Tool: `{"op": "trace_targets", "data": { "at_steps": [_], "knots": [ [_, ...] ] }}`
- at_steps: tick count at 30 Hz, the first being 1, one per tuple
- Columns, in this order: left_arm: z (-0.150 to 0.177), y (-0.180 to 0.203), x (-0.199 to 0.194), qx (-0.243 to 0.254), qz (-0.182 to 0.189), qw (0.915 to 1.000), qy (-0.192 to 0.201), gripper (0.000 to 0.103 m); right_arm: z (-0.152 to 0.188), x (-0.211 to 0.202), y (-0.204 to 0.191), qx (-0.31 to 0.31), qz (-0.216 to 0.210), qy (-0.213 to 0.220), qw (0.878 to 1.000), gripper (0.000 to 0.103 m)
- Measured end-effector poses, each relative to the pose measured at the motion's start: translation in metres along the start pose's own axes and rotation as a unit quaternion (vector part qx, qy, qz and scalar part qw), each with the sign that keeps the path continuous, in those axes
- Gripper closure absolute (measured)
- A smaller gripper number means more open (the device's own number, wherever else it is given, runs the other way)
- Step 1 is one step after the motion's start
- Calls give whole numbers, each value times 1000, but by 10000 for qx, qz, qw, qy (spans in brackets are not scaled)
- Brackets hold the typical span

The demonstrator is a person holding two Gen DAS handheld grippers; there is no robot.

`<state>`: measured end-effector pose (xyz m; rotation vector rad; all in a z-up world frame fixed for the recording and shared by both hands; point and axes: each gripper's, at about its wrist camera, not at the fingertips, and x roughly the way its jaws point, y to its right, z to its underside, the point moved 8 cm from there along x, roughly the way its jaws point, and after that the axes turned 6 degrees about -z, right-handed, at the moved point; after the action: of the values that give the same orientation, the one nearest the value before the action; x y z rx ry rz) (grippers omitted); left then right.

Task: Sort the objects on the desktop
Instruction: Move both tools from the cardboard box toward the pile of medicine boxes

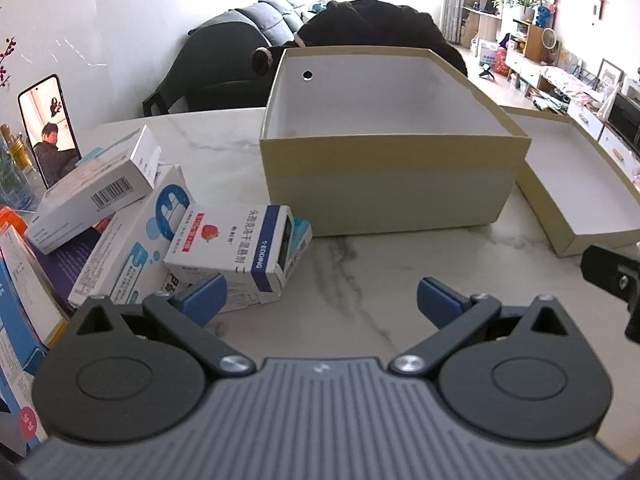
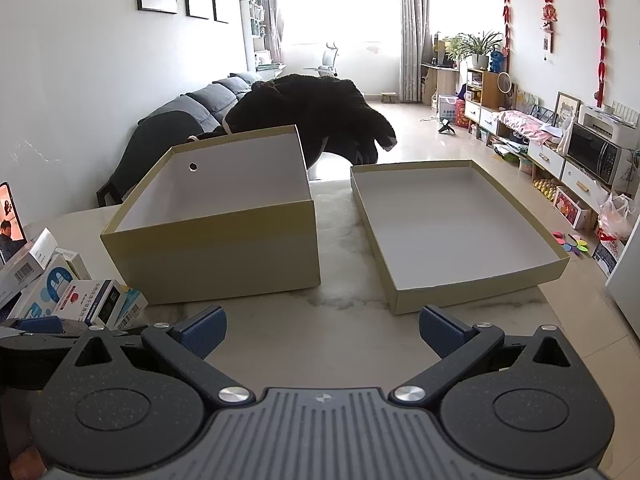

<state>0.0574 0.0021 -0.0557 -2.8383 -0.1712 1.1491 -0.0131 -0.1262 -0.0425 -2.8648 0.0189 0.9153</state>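
At the left of the left wrist view, a pile of medicine cartons (image 1: 132, 216) lies on the worktop (image 1: 360, 280), just left of the empty open box (image 1: 384, 184). The cartons look light, stiff-walled and crushable; grip across the short flat faces of the strawberry-printed carton (image 1: 236, 248). Left gripper (image 1: 320, 300) and right gripper (image 2: 322, 330) both stand released and empty.

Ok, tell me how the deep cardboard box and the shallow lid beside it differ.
The deep box has tall walls; the shallow lid has low ones. The box has a small round hole in one inner wall; the lid shows none. The box stands next to the pile of medicine cartons; the lid lies on its far side, away from them. Both are tan outside, white inside, open-topped and empty, resting on the marble table.
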Motion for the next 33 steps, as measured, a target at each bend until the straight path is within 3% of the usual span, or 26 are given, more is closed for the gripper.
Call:
{"op": "trace_targets", "data": {
  "at_steps": [4, 17, 23, 33],
  "knots": [
    [0, -2, -1, -75, 20, 9999, -73, 0, -1, 7, -19, 27, 34, 13, 10000, 0],
    [-5, -20, -5, -246, 122, 9996, -34, 0, -9, 5, 0, 144, 193, 96, 9997, 0],
    [-4, -31, -10, -473, 370, 9981, 159, 0, -3, 3, 13, 326, 101, 73, 9994, 0],
    [-3, -62, -14, -673, 357, 9965, 355, 0, 4, 10, 14, 518, -252, -130, 9983, 0]
  ]
}}
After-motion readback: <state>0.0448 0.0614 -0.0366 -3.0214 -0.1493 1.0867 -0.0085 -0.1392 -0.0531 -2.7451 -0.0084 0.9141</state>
